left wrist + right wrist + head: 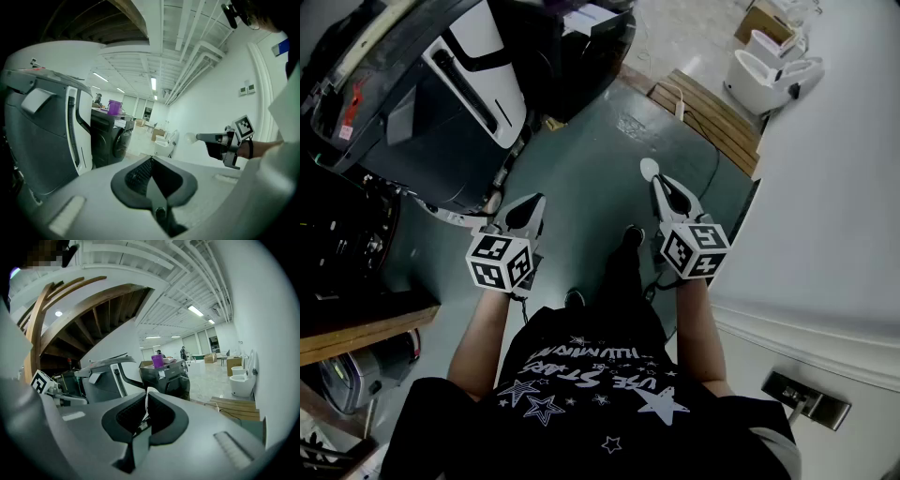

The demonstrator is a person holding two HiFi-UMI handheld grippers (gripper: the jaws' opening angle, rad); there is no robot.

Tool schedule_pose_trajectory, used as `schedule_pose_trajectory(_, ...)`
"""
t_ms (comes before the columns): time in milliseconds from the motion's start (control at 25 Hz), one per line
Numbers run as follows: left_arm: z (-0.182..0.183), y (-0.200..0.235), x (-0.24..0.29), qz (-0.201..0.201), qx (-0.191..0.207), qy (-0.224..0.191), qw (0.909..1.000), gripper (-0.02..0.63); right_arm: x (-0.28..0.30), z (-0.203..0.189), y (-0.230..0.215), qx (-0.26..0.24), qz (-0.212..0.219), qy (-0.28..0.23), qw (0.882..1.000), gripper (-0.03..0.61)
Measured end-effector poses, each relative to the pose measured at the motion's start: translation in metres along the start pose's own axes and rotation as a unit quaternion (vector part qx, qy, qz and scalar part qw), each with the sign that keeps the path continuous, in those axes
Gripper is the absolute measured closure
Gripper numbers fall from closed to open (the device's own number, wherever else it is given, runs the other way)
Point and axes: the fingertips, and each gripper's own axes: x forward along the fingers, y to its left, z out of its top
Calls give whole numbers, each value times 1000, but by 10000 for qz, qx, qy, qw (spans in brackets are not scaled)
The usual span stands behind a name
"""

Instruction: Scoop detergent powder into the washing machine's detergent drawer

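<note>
1. Tools first, from the head view: my right tool point(660, 184) is clenched on the handle of a white scoop point(649, 169), and the bowl pokes out past the tips. My left tool point(527, 210) is closed on nothing. Both hang in the air over the grey floor point(581, 159), near a grey machine point(441, 103) with a white panel on my left.
2. Left gripper view: the left tool point(149, 161) has its jaws meeting at the tip with nothing between them. Across from it I see the right tool point(206, 137) with the scoop point(190, 138) sticking out in front. Past the grey machine point(42, 131) stands a dark washing machine point(112, 140) with a round door, well apart from me, and a purple tub point(115, 107) sits on top of it.
3. Right gripper view: the right tool point(146, 399) pinches a white sliver of the scoop point(151, 391). The left tool point(70, 401) shows at the left edge. The washing machine point(166, 376) and the purple tub point(157, 361) stand across the room.
4. I judge the task barely begun. The scoop is in hand, but loading it with powder, carrying it to the drawer and tipping it in are all left to do.
5. No view shows the drawer or any powder. I cannot tell whether the scoop's bowl is loaded. The purple tub is too small for me to tell what it holds.
</note>
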Motion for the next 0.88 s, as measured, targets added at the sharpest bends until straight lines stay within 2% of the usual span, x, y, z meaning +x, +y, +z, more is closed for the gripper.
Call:
schedule_pose_trajectory(400,-1,3,-8,110,-72,-41,9999,612,3,0,2,-40,69,104,9999,543)
schedule_pose_trajectory(560,-10,13,-4,265,-179,83,9995,612,9,-7,-1,-47,105,203,9997,543)
schedule_pose_trajectory(880,3,19,39,331,-178,125,9992,614,36,4,-41,199,56,111,9997,543)
